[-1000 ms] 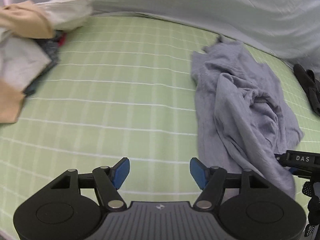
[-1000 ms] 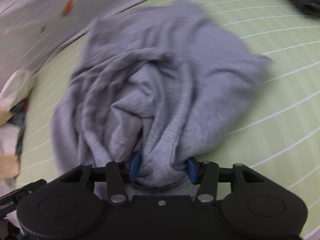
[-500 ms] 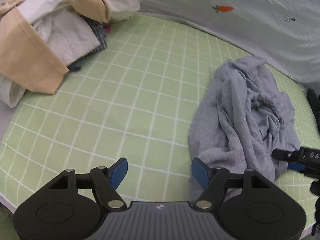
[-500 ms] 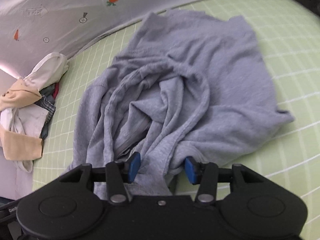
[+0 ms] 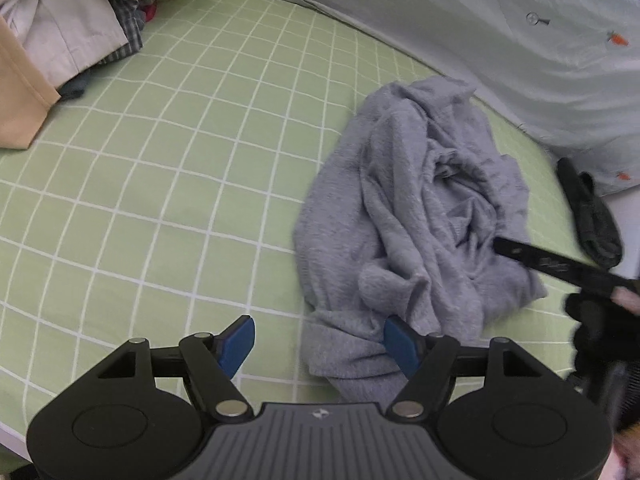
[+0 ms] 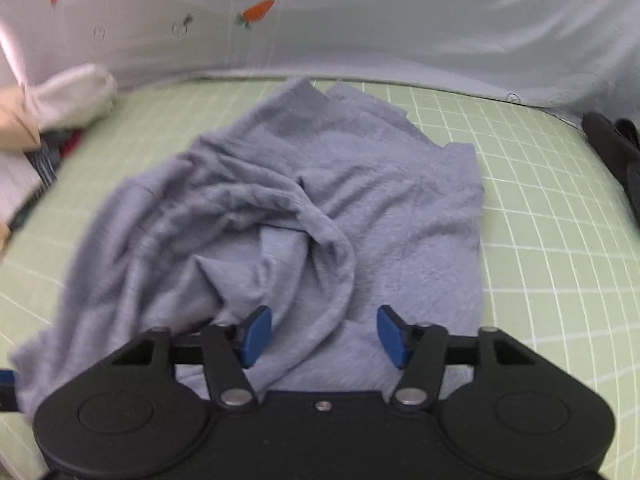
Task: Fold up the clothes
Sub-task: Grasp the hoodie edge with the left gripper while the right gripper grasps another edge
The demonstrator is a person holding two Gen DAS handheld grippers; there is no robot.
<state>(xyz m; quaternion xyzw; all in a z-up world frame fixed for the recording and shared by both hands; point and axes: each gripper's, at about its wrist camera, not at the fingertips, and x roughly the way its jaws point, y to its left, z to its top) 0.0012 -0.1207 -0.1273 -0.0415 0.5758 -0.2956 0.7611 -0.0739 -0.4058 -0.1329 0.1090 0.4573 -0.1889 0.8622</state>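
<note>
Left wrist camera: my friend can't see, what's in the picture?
A crumpled grey shirt lies on a green checked bedsheet. The open left gripper hovers at its near edge, and a pile of clothes sits far left.

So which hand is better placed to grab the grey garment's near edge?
Left, probably. The left gripper is open with the grey garment near edge lying between its fingers. The right gripper hovers open over the bunched middle, with no clear edge between its fingers.

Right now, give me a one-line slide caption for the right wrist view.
Right hand-held gripper open over a crumpled grey garment on the green checked sheet.
</note>
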